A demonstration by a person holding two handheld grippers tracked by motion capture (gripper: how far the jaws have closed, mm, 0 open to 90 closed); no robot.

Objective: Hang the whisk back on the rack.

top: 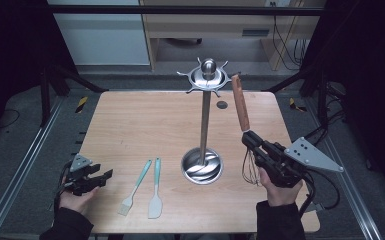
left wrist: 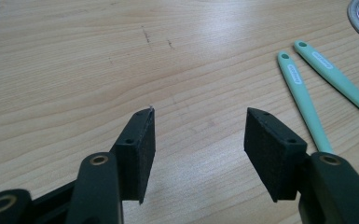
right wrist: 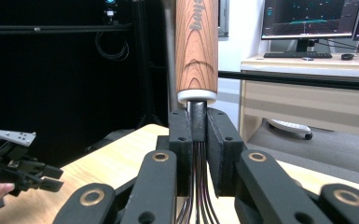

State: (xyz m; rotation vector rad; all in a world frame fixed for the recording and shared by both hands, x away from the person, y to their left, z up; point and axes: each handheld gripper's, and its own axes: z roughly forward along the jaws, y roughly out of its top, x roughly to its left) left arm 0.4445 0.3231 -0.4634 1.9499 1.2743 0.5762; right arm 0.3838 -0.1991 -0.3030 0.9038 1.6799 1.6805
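Nearest the camera at the desk's (top: 130, 115) front edge lie two flat utensils with slim mint-green handles, side by side: a brush (top: 135, 189) with pale bristles and a spatula (top: 155, 192) with a pale, rounded blade. The desk is light wood with visible grain. Just right of them stands a utensil stand (top: 203, 150): a shiny round steel dish, a thin upright steel pole and a ring of curved hooks with a ball on top. At the front left corner the left gripper (top: 102, 176) rests low in the person's hand, its matte black fingers (left wrist: 140, 149) released and spread over bare wood. Near the front right, the right gripper (top: 250, 141) points away and upward, fingers (right wrist: 182, 140) clenched on the neck of a whisk (top: 240, 102); its reddish wooden handle rises toward the hooks, dark wire loops hanging below
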